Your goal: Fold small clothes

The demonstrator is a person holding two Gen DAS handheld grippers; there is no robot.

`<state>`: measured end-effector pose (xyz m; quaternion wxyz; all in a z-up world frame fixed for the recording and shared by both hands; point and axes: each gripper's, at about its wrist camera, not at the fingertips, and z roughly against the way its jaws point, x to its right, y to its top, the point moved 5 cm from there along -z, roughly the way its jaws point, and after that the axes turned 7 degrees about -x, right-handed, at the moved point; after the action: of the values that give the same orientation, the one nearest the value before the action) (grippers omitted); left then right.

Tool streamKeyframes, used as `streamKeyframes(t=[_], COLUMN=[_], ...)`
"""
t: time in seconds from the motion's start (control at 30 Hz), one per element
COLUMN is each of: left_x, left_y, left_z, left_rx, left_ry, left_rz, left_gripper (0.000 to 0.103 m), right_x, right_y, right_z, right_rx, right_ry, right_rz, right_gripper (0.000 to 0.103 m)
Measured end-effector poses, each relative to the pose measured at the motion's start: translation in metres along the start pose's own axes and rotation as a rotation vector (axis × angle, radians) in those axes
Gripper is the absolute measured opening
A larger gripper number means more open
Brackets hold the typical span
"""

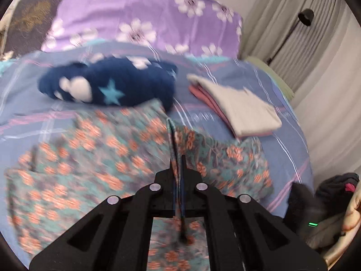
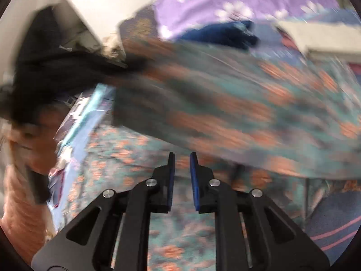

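Note:
A teal garment with orange flowers lies spread on the bed. My left gripper is shut on an edge of it, which stands up as a thin fold between the fingers. In the right wrist view the same floral garment is lifted and blurred across the frame. My right gripper is open, close to the cloth, with nothing between the blue pads.
A dark blue star-patterned garment lies bunched behind the floral one. A folded stack of grey and pink clothes sits to the right on the blue sheet. A purple flowered pillow is at the back. Dark clothes lie at the right edge.

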<state>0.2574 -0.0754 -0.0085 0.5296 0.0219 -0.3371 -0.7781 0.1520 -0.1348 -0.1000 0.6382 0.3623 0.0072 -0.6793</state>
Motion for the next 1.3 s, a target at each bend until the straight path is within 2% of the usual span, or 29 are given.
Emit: streamKeyframes(t=[0.03, 0.07, 0.13, 0.27, 0.5, 0.6, 0.73, 0.8, 0.83, 0.9, 1.0, 1.03, 1.1, 1.13, 1.17, 1.2, 1.23, 1.3], left_x=[-0.007, -0.013, -0.031, -0.073, -0.136, -0.162, -0.193, -0.209, -0.214, -0.223, -0.219, -0.212, -0.190, -0.180, -0.169, -0.156, -0.147, -0.135], left_y=[0.002, 0.003, 0.001, -0.012, -0.044, -0.060, -0.080, -0.091, -0.096, -0.104, -0.105, -0.102, -0.096, -0.094, -0.092, -0.091, -0.090, -0.092], left_z=[0.008, 0.014, 0.029, 0.054, 0.079, 0.079, 0.066, 0.056, 0.051, 0.043, 0.053, 0.059, 0.068, 0.068, 0.066, 0.060, 0.052, 0.022], left_rx=[0.010, 0.017, 0.032, 0.047, 0.042, 0.020, -0.008, -0.029, -0.040, -0.057, -0.010, 0.019, 0.069, 0.079, 0.082, 0.077, 0.070, 0.022], left_ry=[0.008, 0.015, 0.040, 0.077, 0.179, 0.193, 0.292, 0.291, 0.308, 0.398, 0.443, 0.450, 0.395, 0.361, 0.329, 0.307, 0.300, 0.313], left_rz=[0.007, 0.013, 0.030, 0.098, 0.189, 0.243, 0.271, 0.307, 0.311, 0.295, 0.269, 0.254, 0.204, 0.183, 0.157, 0.121, 0.088, 0.024], left_gripper=[0.002, 0.002, 0.002, 0.002, 0.002, 0.002, 0.003, 0.003, 0.006, 0.016, 0.018, 0.019, 0.020, 0.024, 0.034, 0.038, 0.042, 0.042], right_x=[0.008, 0.011, 0.010, 0.005, 0.005, 0.004, 0.000, -0.001, -0.002, -0.004, -0.008, -0.011, -0.018, -0.024, -0.029, -0.032, -0.035, -0.034], right_y=[-0.001, -0.001, -0.001, -0.004, -0.004, -0.004, -0.005, -0.006, -0.007, -0.007, -0.010, -0.012, -0.020, -0.024, -0.028, -0.029, -0.029, -0.018], right_z=[-0.006, -0.007, -0.006, -0.009, -0.009, -0.007, -0.007, -0.007, -0.006, -0.006, -0.001, 0.003, 0.011, 0.019, 0.028, 0.037, 0.051, 0.081], right_rx=[-0.021, -0.027, -0.030, -0.023, -0.021, -0.018, -0.014, -0.012, -0.012, -0.014, -0.019, -0.022, -0.024, -0.019, -0.005, 0.010, 0.036, 0.109], right_ry=[-0.015, -0.008, -0.014, -0.082, -0.096, -0.113, -0.141, -0.153, -0.157, -0.160, -0.162, -0.156, -0.145, -0.148, -0.143, -0.129, -0.107, -0.099], right_rz=[-0.029, -0.046, -0.049, -0.002, 0.008, 0.021, 0.043, 0.054, 0.061, 0.070, 0.096, 0.114, 0.143, 0.168, 0.195, 0.218, 0.234, 0.226], right_gripper=[0.005, 0.003, 0.003, 0.003, 0.003, 0.003, 0.004, 0.004, 0.004, 0.005, 0.010, 0.015, 0.029, 0.039, 0.040, 0.040, 0.040, 0.042])
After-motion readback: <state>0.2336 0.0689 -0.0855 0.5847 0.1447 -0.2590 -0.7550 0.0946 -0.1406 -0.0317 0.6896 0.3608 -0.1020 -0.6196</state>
